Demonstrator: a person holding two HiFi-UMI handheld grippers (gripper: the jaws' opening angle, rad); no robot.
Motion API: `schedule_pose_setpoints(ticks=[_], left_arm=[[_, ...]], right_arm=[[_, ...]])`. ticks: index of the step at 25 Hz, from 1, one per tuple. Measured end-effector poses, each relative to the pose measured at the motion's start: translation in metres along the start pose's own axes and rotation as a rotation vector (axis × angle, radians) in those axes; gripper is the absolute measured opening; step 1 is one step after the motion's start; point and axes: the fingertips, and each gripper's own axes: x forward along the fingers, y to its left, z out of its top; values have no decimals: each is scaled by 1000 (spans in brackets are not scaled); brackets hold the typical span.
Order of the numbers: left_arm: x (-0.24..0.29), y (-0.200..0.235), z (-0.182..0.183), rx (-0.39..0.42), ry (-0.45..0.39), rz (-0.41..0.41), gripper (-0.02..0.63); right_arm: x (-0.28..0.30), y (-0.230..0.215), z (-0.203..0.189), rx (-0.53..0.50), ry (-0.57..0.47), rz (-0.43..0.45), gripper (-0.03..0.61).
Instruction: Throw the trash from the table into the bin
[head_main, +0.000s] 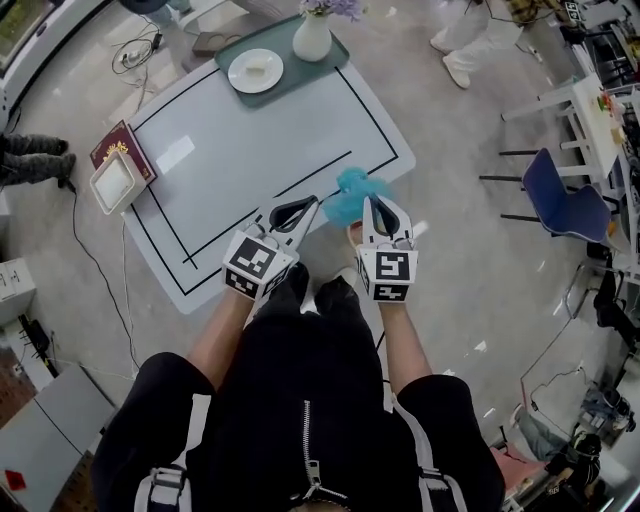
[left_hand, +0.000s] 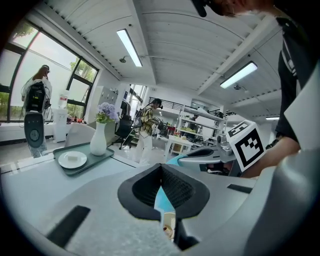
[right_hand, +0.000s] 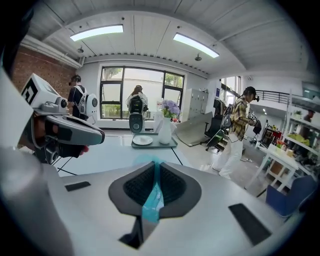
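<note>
White, black-lined table (head_main: 250, 140) is seen in the head view on a grey floor (head_main: 480, 260), with a tray (head_main: 335, 62) and vase (head_main: 311, 38) at its far end. A crumpled blue wrapper (head_main: 350, 190) is clamped at the tip of the right gripper (head_main: 375, 203), just off the table edge, beside the left gripper (head_main: 303, 207).

In the left gripper view, closed jaws are shown pinching a thin printed strip (left_hand: 163, 202).

In the right gripper view, the blue wrapper (right_hand: 152, 200) is seen nipped between the 2 pads.

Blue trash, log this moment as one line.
held: blue trash | right gripper: shut on it | left gripper: shut on it | place: table edge | bin: not in view
</note>
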Motion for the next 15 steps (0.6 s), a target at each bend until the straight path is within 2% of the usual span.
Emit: schedule_pose_setpoints(ticks=[15], left_arm=[[53, -118, -12, 61, 49, -54, 6]], right_arm=[[-85, -85, -58, 64, -24, -57, 14]])
